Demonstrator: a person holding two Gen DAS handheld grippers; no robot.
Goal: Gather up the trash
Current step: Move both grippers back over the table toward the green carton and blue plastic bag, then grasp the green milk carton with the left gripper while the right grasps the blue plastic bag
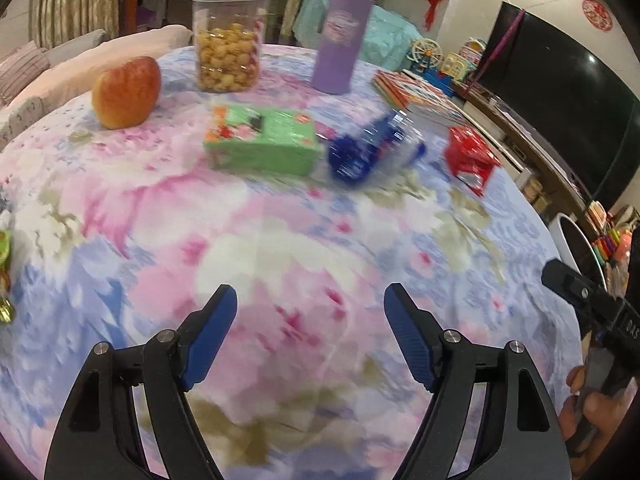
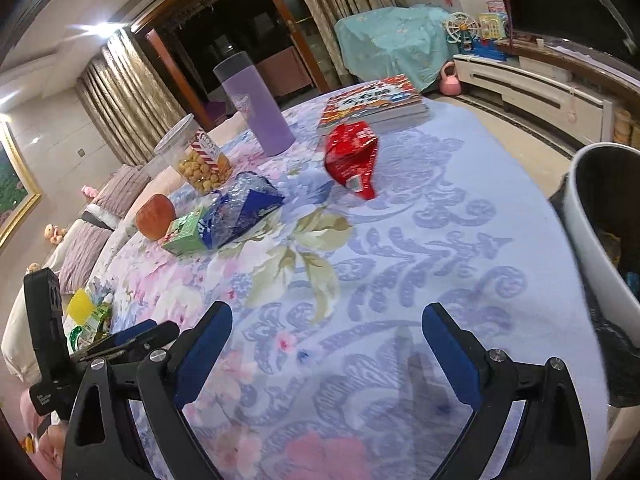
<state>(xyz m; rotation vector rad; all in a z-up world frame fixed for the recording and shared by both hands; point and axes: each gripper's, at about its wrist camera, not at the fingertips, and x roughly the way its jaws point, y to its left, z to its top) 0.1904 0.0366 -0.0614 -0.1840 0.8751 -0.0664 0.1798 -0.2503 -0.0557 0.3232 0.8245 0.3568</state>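
Both open grippers [image 1: 310, 300] [image 2: 326, 320] hover short of the red wrapper [image 2: 352, 160].

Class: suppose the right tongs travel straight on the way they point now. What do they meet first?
Probably just the flowered tablecloth: the open right tongs point down at a bare stretch. The red wrapper lies farther along that line, though depth is unclear.

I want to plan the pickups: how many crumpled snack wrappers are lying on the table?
3 that I can tell: a red wrapper before the books, a blue wrapper against the green box, and yellow-green scraps at the left edge, partly hidden.
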